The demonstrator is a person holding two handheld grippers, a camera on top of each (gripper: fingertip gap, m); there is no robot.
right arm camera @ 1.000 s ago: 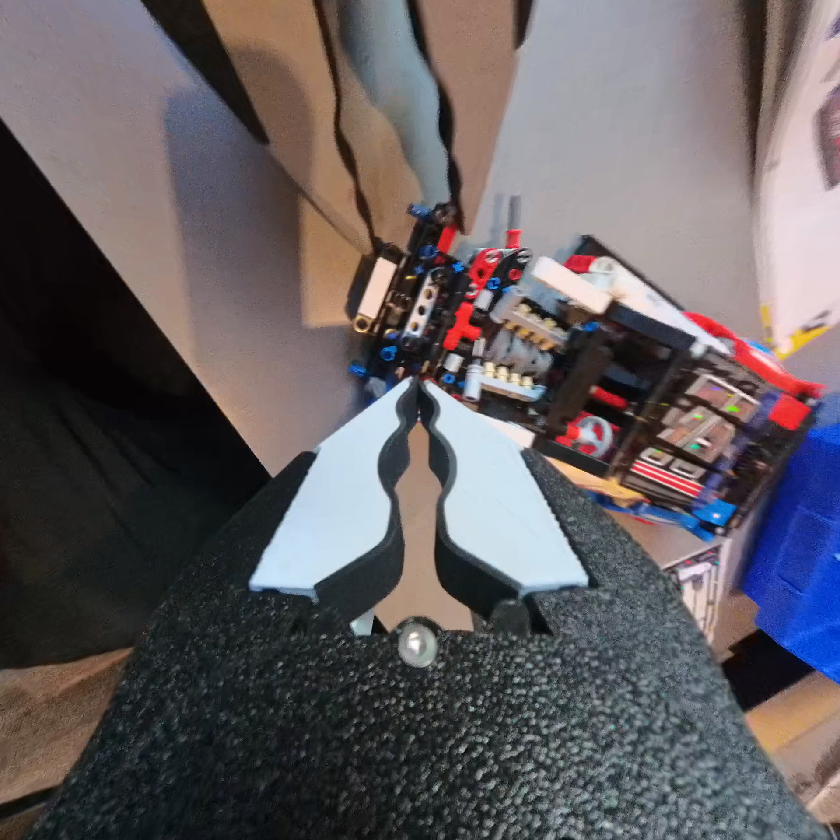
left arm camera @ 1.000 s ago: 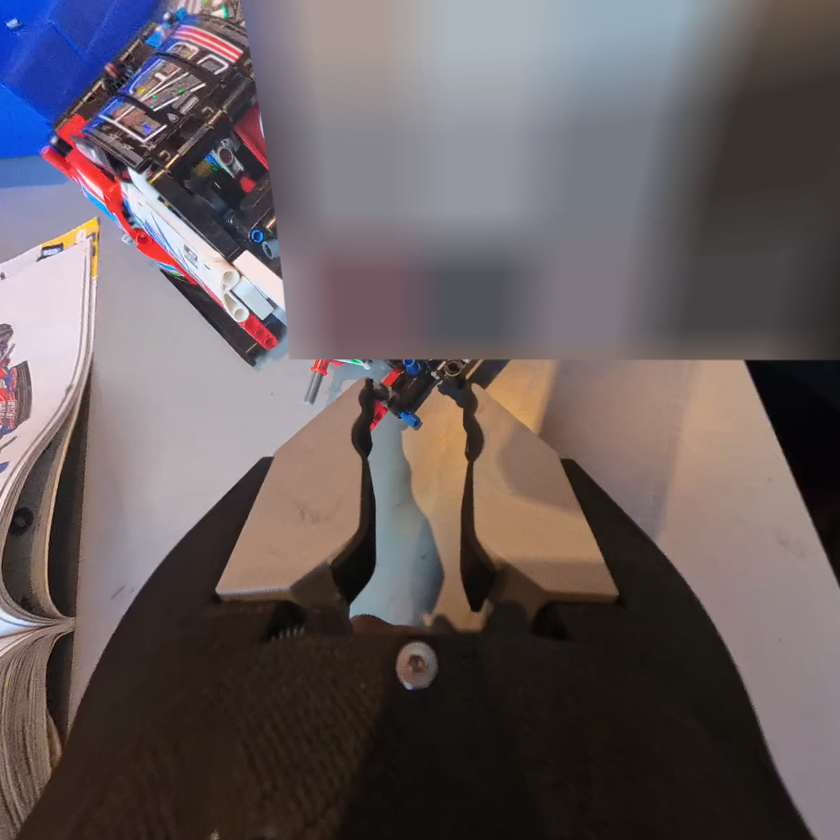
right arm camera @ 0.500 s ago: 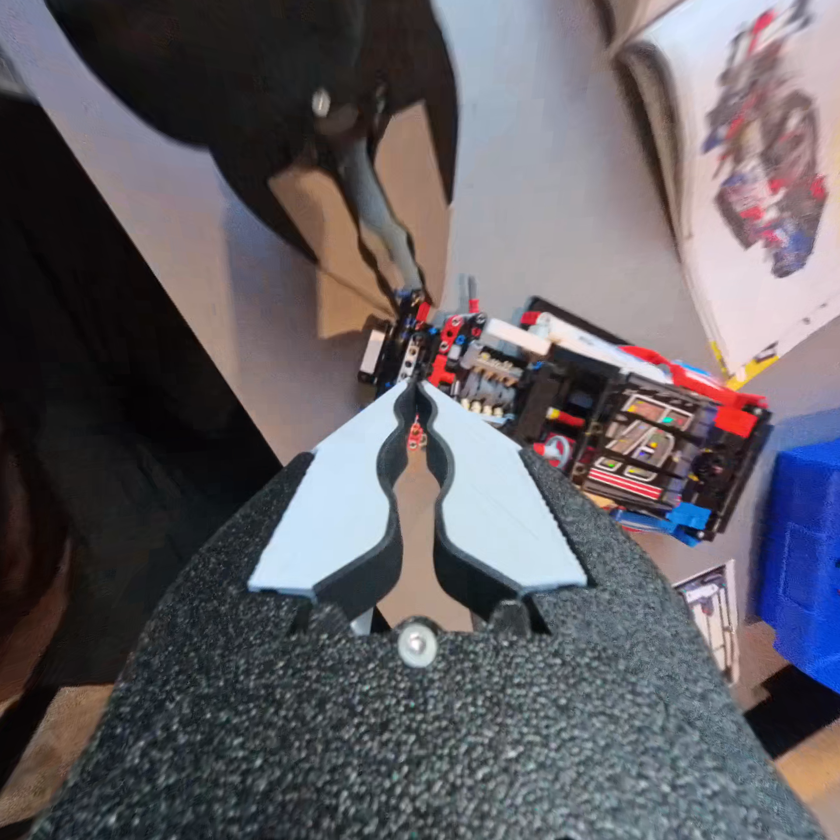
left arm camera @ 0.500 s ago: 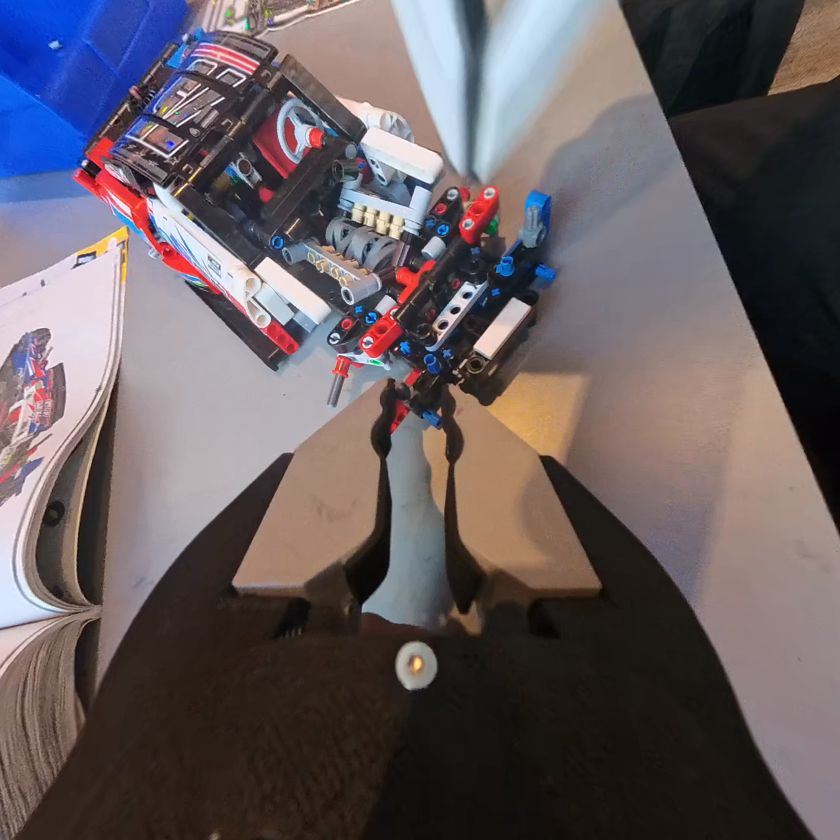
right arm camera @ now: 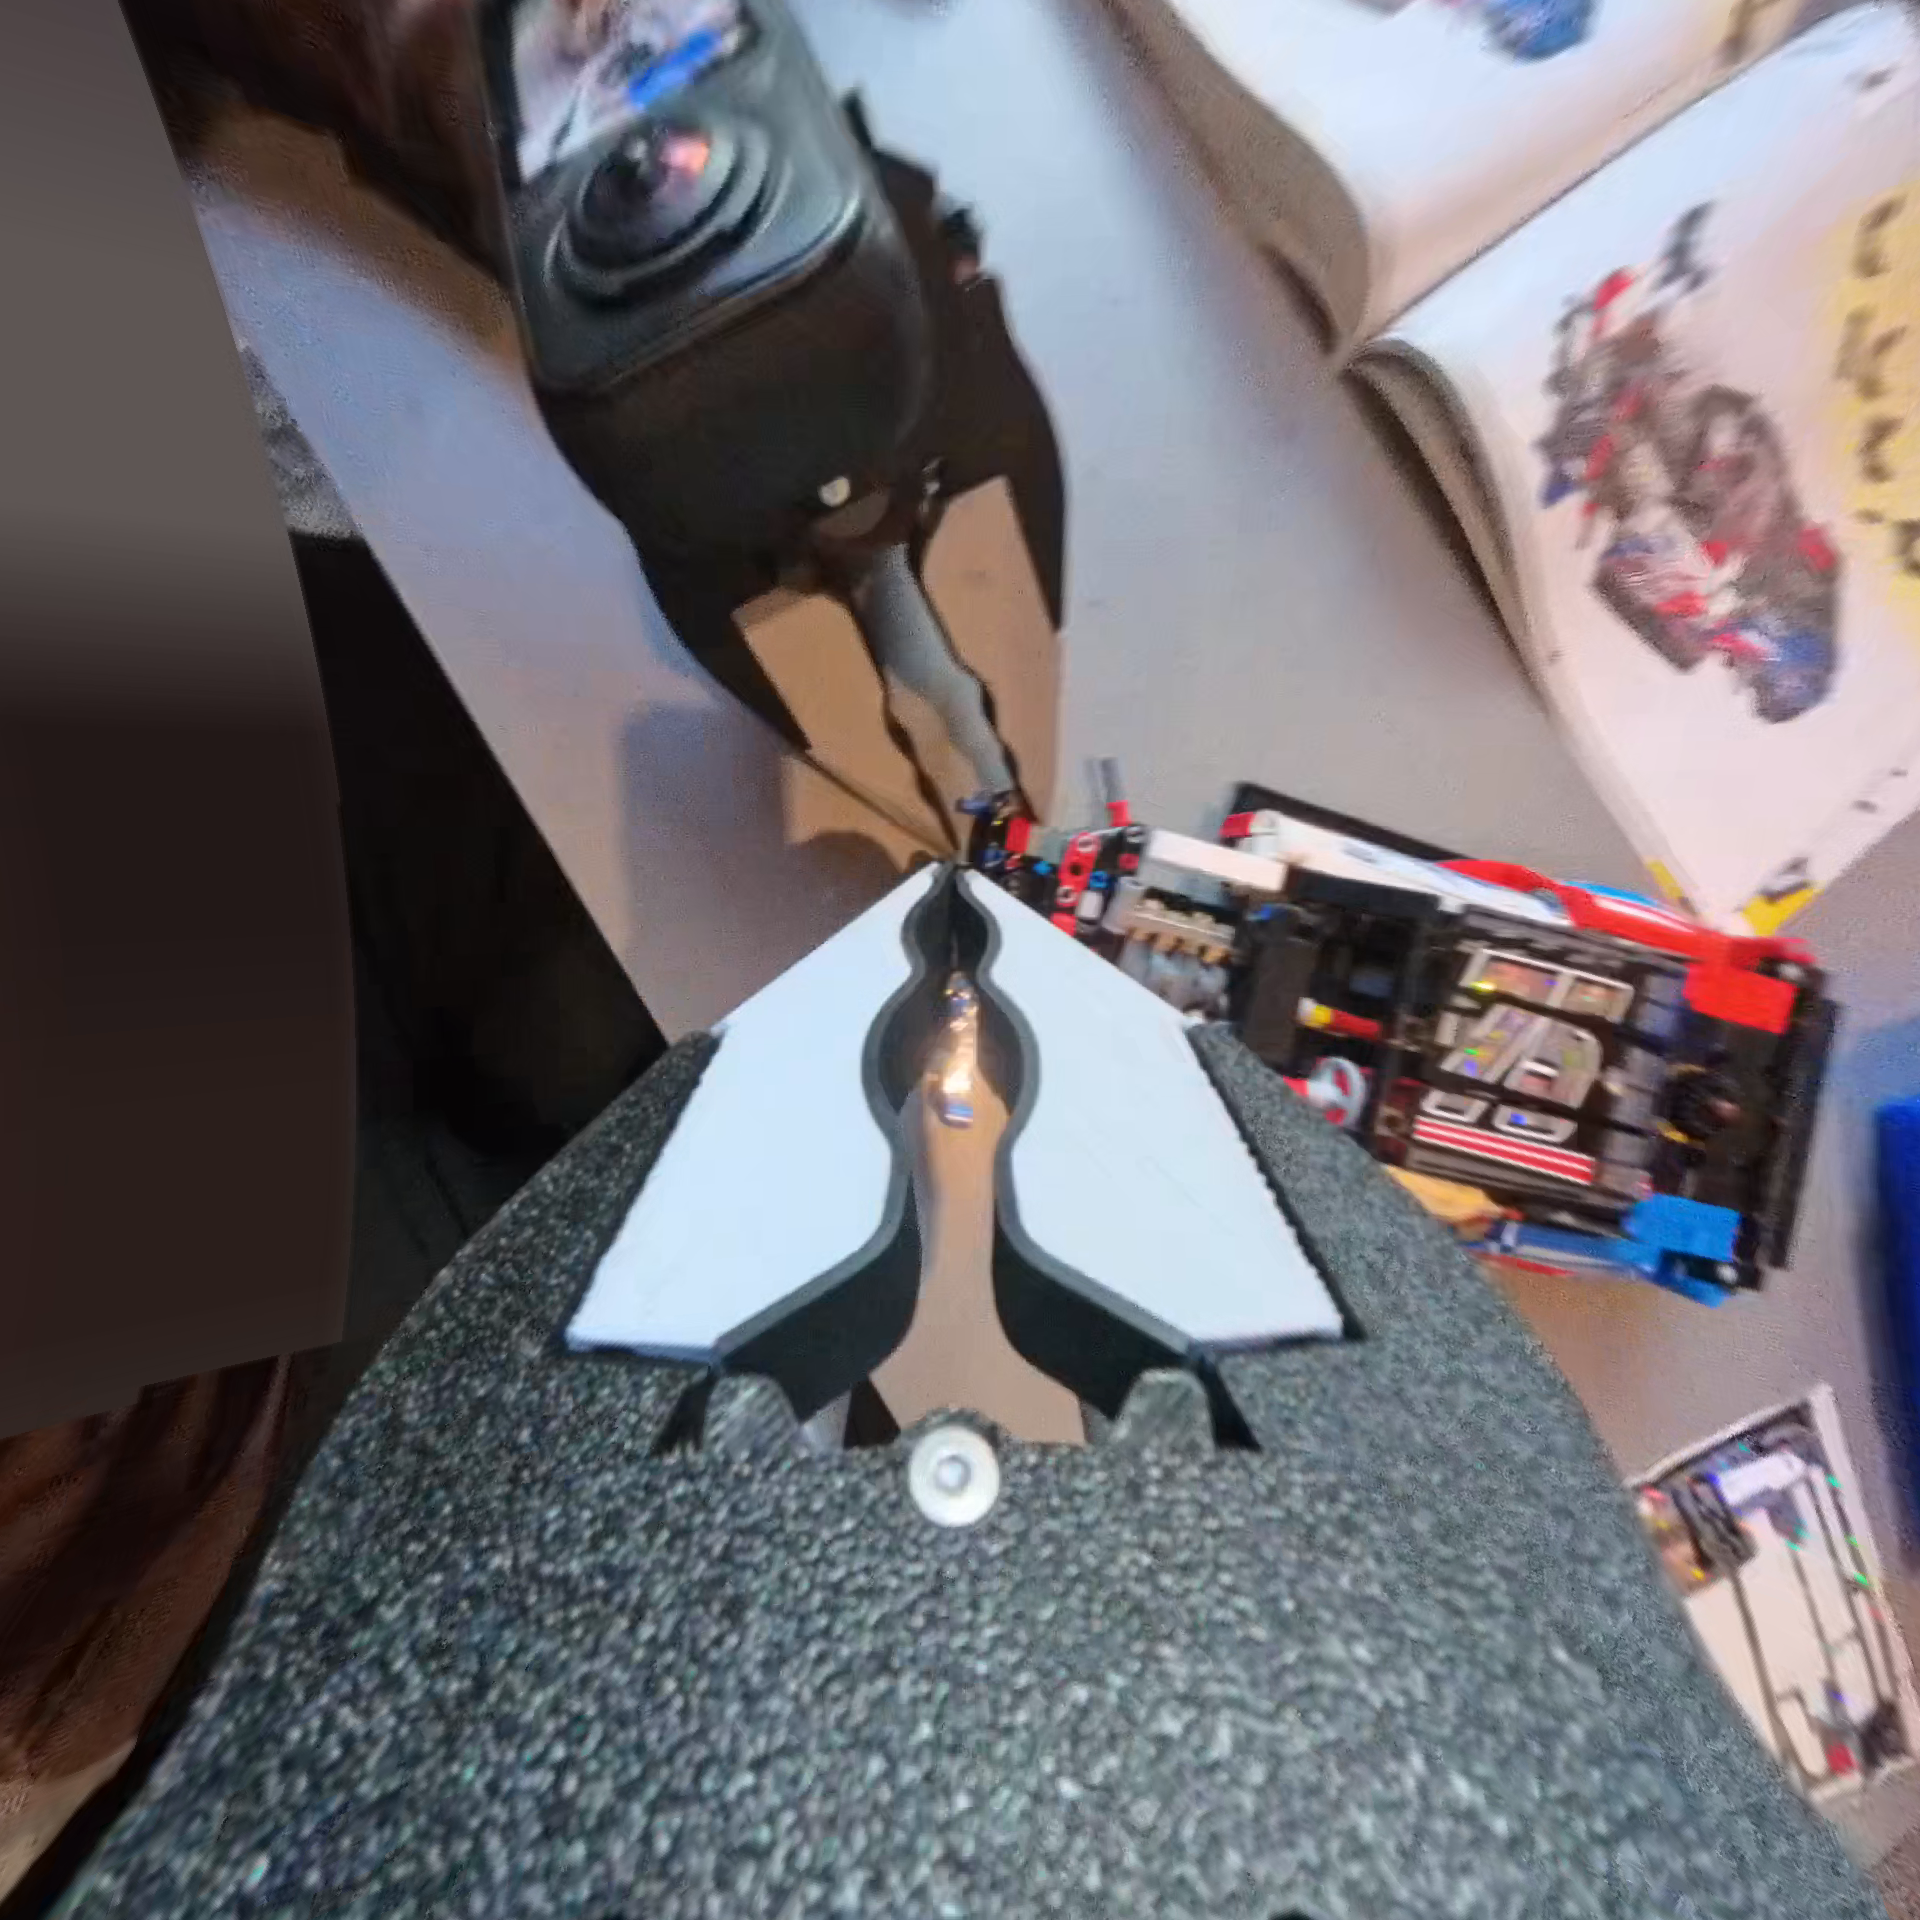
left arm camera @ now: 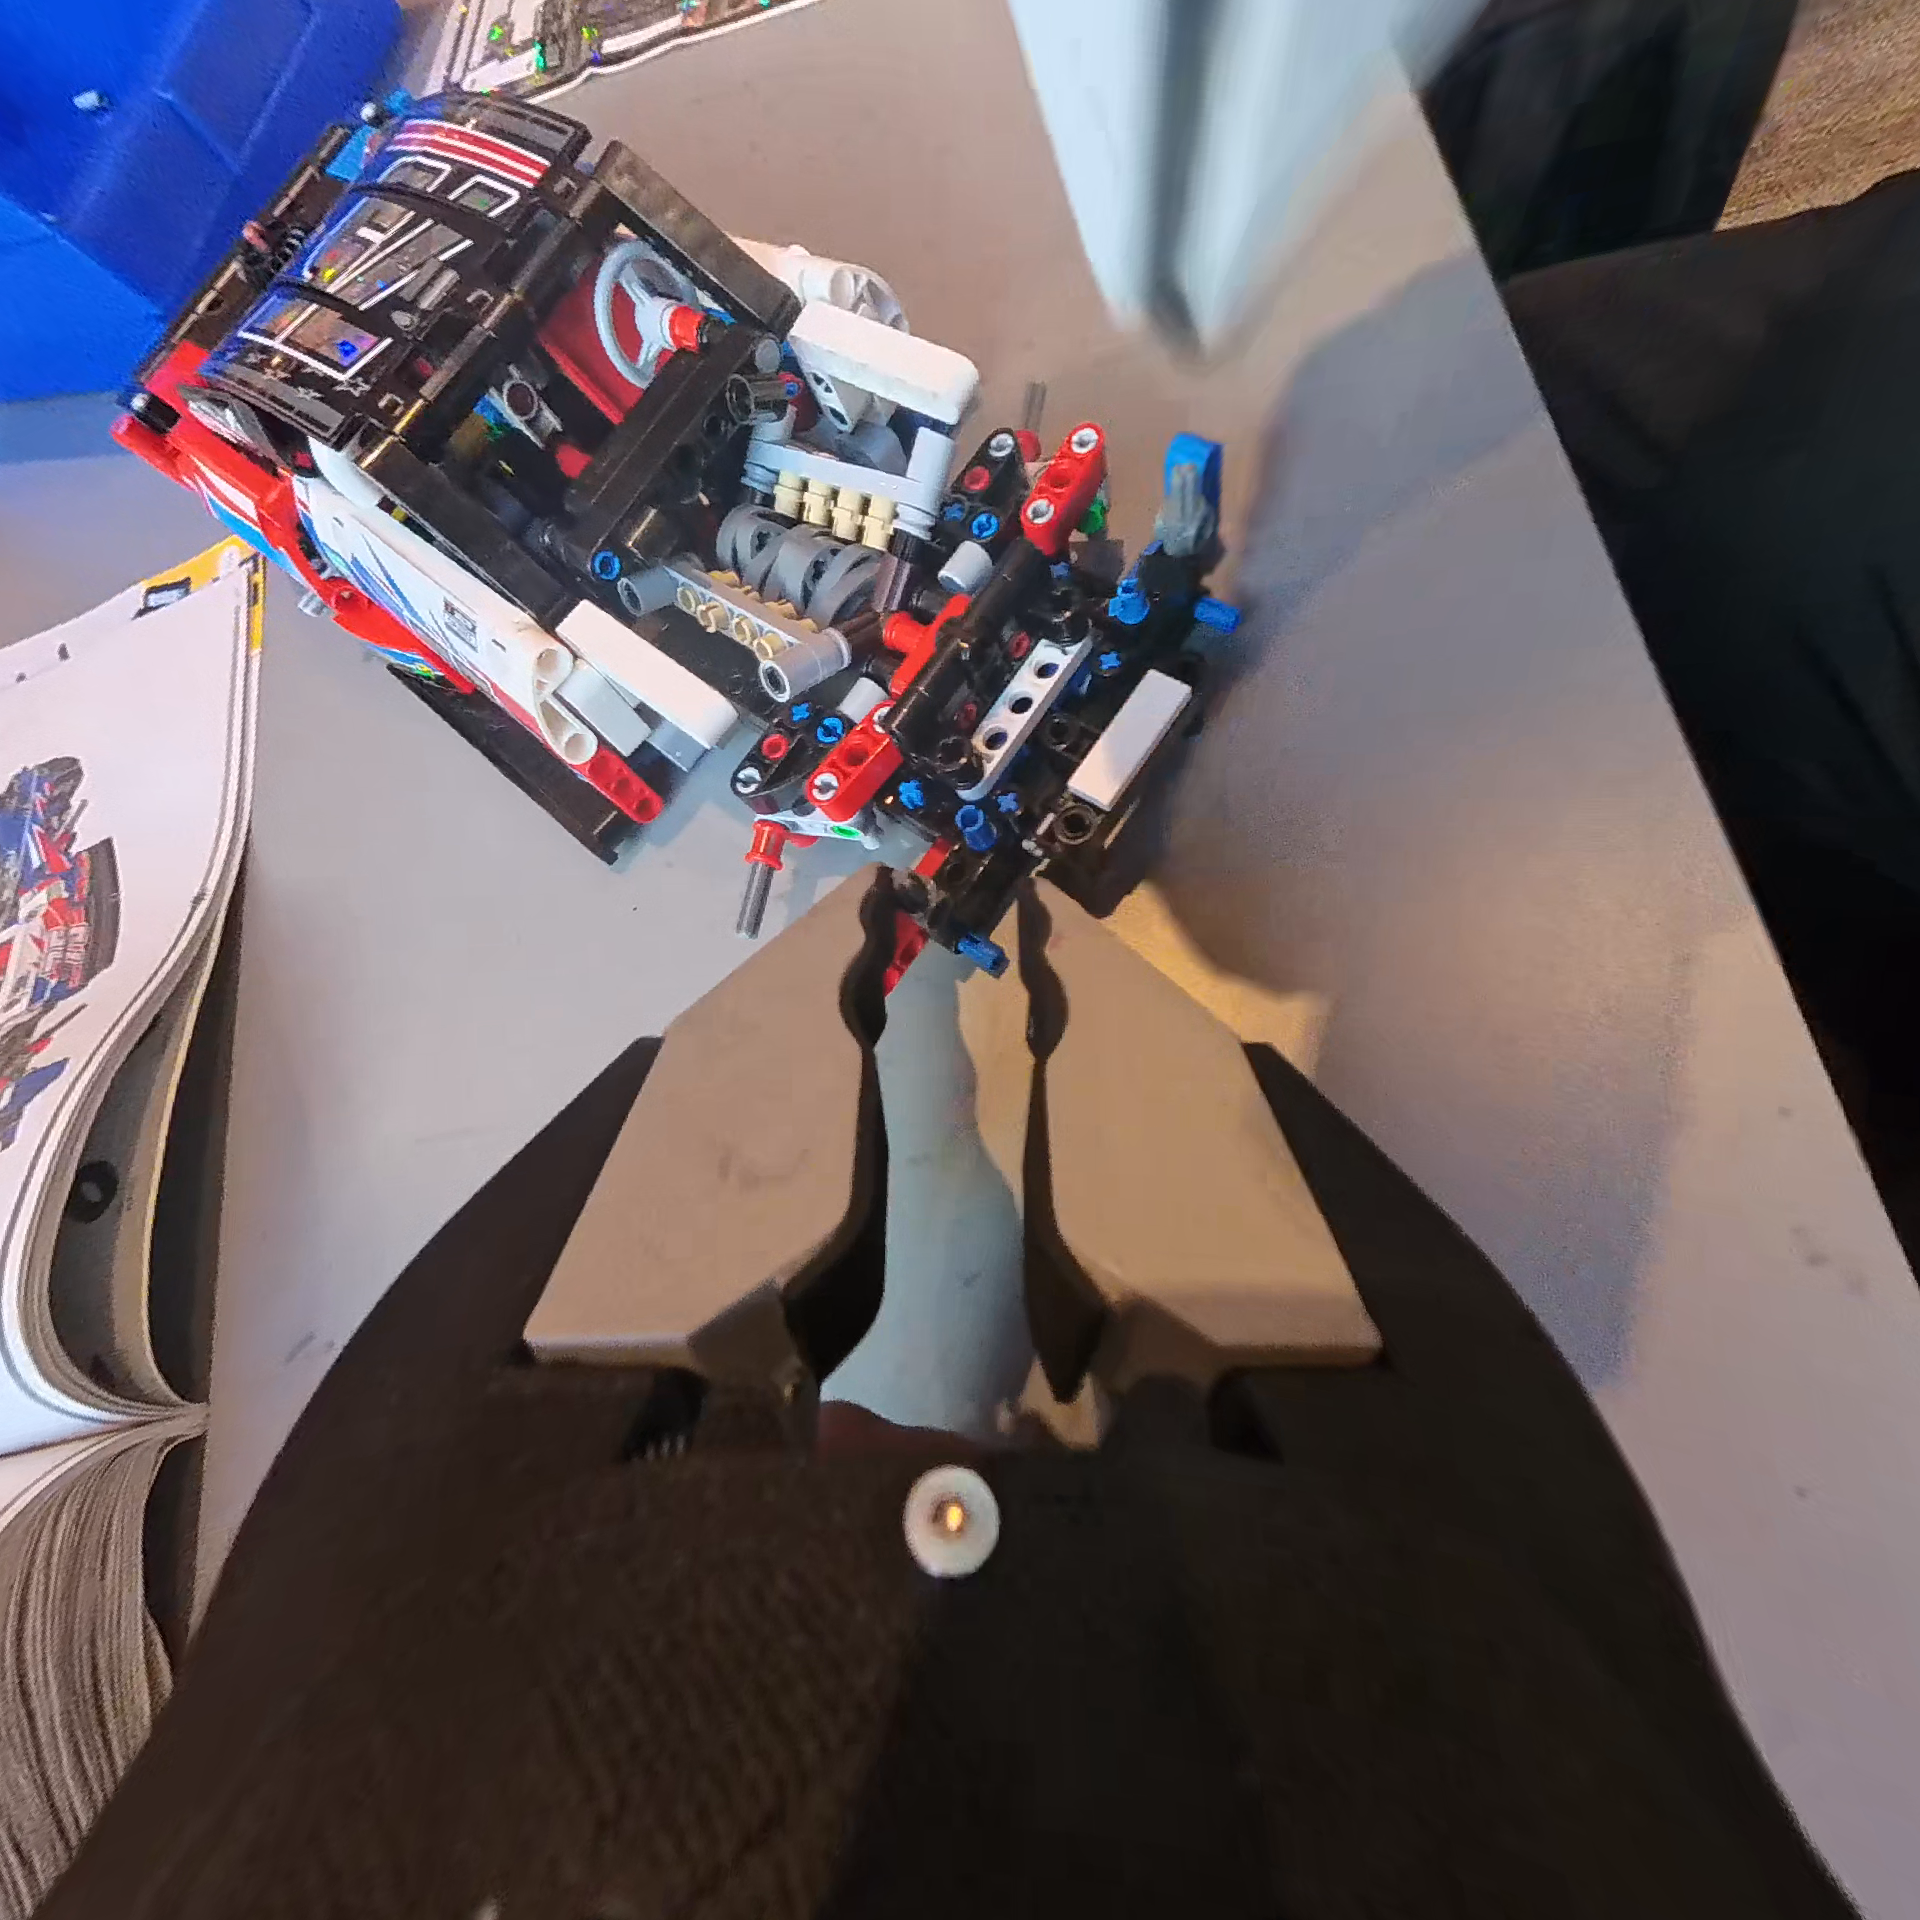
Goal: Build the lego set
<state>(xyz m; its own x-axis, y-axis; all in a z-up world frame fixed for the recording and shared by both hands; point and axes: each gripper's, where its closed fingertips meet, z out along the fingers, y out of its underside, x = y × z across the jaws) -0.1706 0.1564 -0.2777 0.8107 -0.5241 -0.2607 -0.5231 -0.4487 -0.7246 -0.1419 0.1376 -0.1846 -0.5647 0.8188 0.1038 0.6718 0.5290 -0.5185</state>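
Observation:
A partly built lego car (left arm camera: 644,499), black, white, red and blue, lies on the grey table (left arm camera: 1403,935). Its open rear frame points toward my left gripper (left arm camera: 945,925). That gripper is shut on the rear end of the frame, on black, red and blue pieces. The car also shows in the right wrist view (right arm camera: 1455,1018), with the left gripper (right arm camera: 966,800) at its rear. My right gripper (right arm camera: 951,878) has its tips together, above and short of the car's rear. A blurred bit shows through its gap; I cannot tell whether it is held. Its pale blue fingers (left arm camera: 1179,312) are blurred.
An open instruction book (left arm camera: 94,935) lies left of the car and also shows in the right wrist view (right arm camera: 1662,468). A blue bin (left arm camera: 125,156) stands behind the car. A sticker sheet (right arm camera: 1787,1590) lies nearby. The table edge (left arm camera: 1662,935) runs right of the car.
My right gripper has drawn back and up from the car's rear, still shut. My left gripper keeps its hold on the rear frame, and the car has barely moved.

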